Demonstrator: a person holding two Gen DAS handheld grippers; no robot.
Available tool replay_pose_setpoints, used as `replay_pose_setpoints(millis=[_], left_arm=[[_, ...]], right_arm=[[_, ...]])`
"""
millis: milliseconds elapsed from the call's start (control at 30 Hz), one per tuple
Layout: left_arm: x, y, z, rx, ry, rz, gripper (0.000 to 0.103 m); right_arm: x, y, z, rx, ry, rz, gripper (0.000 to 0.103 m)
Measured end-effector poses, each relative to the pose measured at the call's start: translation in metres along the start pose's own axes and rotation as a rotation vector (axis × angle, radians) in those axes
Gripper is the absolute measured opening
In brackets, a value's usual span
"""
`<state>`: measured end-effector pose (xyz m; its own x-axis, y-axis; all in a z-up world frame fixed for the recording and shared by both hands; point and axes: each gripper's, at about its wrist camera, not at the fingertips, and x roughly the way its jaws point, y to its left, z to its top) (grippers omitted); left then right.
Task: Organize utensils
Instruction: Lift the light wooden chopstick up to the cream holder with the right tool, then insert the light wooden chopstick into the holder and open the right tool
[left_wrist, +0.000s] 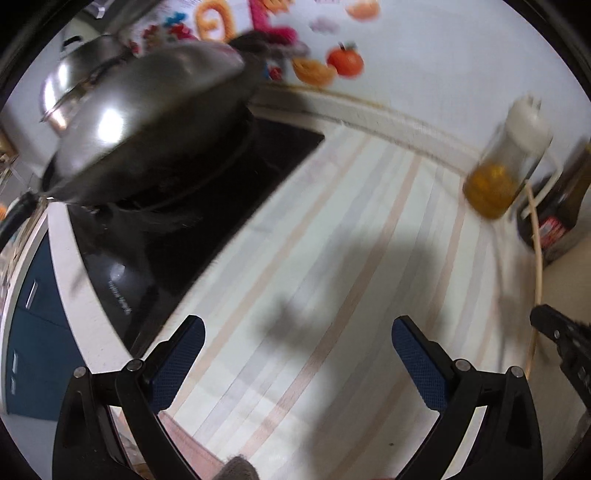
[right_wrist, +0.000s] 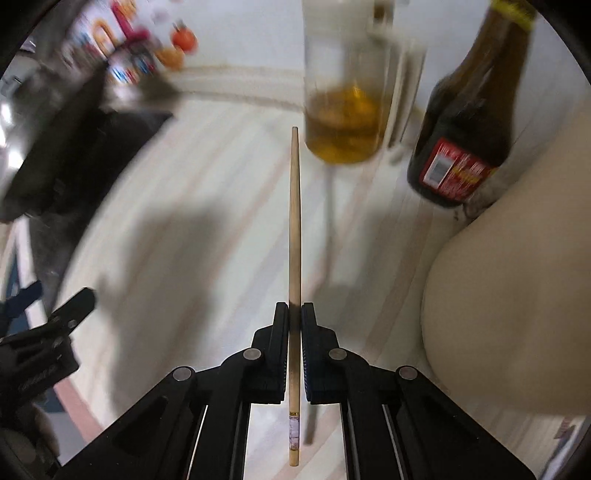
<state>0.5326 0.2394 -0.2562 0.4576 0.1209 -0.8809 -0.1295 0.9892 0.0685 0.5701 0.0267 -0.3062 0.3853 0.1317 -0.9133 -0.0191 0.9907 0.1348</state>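
Note:
My right gripper (right_wrist: 294, 310) is shut on a long wooden chopstick (right_wrist: 294, 221) and holds it above the striped countertop, its thin end pointing toward the oil bottle. The chopstick also shows in the left wrist view (left_wrist: 536, 266) at the right edge, with the right gripper (left_wrist: 565, 347) below it. My left gripper (left_wrist: 297, 328) is open and empty over the striped counter (left_wrist: 332, 258), right of the stove. It appears in the right wrist view (right_wrist: 48, 332) at the lower left.
A lidded dark wok (left_wrist: 147, 125) sits on the black cooktop (left_wrist: 207, 206) at the left. A glass oil bottle (right_wrist: 345, 110) and a dark sauce bottle (right_wrist: 465, 140) stand at the back right. A cream-coloured rounded object (right_wrist: 509, 295) fills the right side.

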Motion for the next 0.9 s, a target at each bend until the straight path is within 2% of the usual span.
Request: replay_pose_setpoints(millis=[167, 233, 367, 433, 567, 700, 800, 900], left_arm=[[-0.061, 0.003, 0.007, -0.016, -0.087, 0.000, 0.103], [-0.091, -0.003, 0.010, -0.011, -0.133, -0.008, 0.103], [-0.144, -0.028, 0.025, 0.006, -0.212, -0.031, 0.103], [-0.167, -0.048, 0.034, 0.024, -0.249, -0.038, 0.103], [-0.186, -0.089, 0.054, 0.003, -0.273, -0.071, 0.103], [-0.175, -0.139, 0.074, 0.023, -0.262, -0.065, 0.103], [-0.155, -0.168, 0.082, 0.032, -0.239, -0.026, 0.103], [-0.135, -0.181, 0.084, 0.027, -0.216, 0.020, 0.103]], right_arm=[[-0.079, 0.008, -0.006, 0.006, -0.187, 0.102, 0.007], [-0.115, 0.011, 0.000, 0.010, -0.252, 0.137, 0.007], [-0.200, 0.000, 0.019, 0.026, -0.446, 0.199, 0.007], [-0.234, -0.011, 0.027, 0.034, -0.518, 0.201, 0.007], [-0.299, -0.056, 0.034, 0.079, -0.667, 0.167, 0.007], [-0.313, -0.102, 0.053, 0.101, -0.719, 0.071, 0.007], [-0.291, -0.137, 0.068, 0.118, -0.709, 0.027, 0.007], [-0.261, -0.155, 0.077, 0.126, -0.700, 0.006, 0.007]])
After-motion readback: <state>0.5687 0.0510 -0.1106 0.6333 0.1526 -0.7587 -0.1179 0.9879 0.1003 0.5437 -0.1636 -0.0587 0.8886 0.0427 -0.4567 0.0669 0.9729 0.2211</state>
